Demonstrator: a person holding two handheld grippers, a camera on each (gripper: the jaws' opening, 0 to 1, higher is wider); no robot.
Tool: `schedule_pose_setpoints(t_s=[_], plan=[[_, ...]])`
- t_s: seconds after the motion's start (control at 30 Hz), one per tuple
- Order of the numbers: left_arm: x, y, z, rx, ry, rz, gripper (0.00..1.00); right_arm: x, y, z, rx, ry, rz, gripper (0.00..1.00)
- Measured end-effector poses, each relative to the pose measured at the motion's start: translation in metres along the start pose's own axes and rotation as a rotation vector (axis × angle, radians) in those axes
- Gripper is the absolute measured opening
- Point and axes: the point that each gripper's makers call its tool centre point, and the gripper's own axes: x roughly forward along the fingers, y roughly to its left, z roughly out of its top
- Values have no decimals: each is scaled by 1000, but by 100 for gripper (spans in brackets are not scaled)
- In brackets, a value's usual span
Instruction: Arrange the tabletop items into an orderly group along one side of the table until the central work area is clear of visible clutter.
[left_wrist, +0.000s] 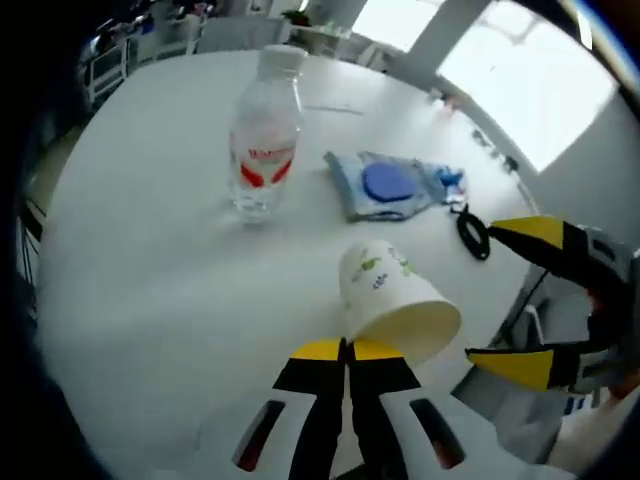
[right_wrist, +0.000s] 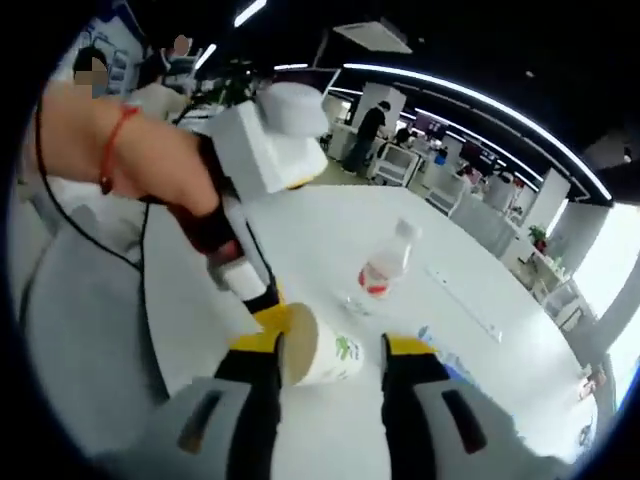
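Right now the big white table (left_wrist: 150, 300) carries everything, and the clutter sits out in its middle. Far from the grippers stands the clear water bottle (left_wrist: 265, 140), upright with a white cap and a red-and-white label; the print on it is too blurred to read. To its right lies a flat blue packet (left_wrist: 385, 185) with a round blue patch, writing too small to make out, and a small black loop (left_wrist: 472, 232) rests near the table's right edge. Nearest of all is the white paper cup (left_wrist: 395, 300), tipped on its side, green leafy print on the wall, open mouth turned toward the near right, long axis running from the near edge out toward the bottle. That axis is what matters: the right gripper (right_wrist: 330, 355) has its jaws spread wide, one on each side of the cup across its body, and I judge it the better placed to take it. It grips nothing yet. The left gripper (left_wrist: 347, 350) sits just beside the cup's mouth, jaws pressed together, yellow tips touching, holding nothing.
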Motion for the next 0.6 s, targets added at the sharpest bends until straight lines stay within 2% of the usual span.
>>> schedule_pose_setpoints(t_s=[0.03, 0.1, 0.13, 0.17, 0.2, 0.27, 0.37, 0.47, 0.53, 0.6], plan=[[-1, -1, 0, -4, -4, 4, 0, 3, 3, 5, -5, -42, 9, 33], [-2, -4, 0, -10, -8, 1, 0, 4, 5, -3, -20, 11, 4, 28], [-2, -5, 0, -6, -11, 5, 0, 4, 7, 0, -21, -16, 10, 29], [-2, -6, 0, -6, -14, 10, 0, 4, 8, 0, -27, -13, 8, 28], [-2, -7, -1, -11, -13, 9, 0, 3, 4, -4, -77, 28, -16, 25], [-1, -7, -2, -5, -15, 22, 0, 5, 9, 0, -84, -6, -4, 22], [-2, -12, -3, -16, -17, 14, 0, 8, 5, -9, -169, 49, -29, 18], [-1, -14, -6, -18, -15, 20, 0, 10, 7, -11, -132, 50, -17, 16], [-2, -16, -7, -24, -17, 18, 0, 10, 5, -14, -160, 69, -22, 15], [-3, -17, -8, -25, -16, 18, 0, 10, 5, -12, -156, 60, -25, 12]])
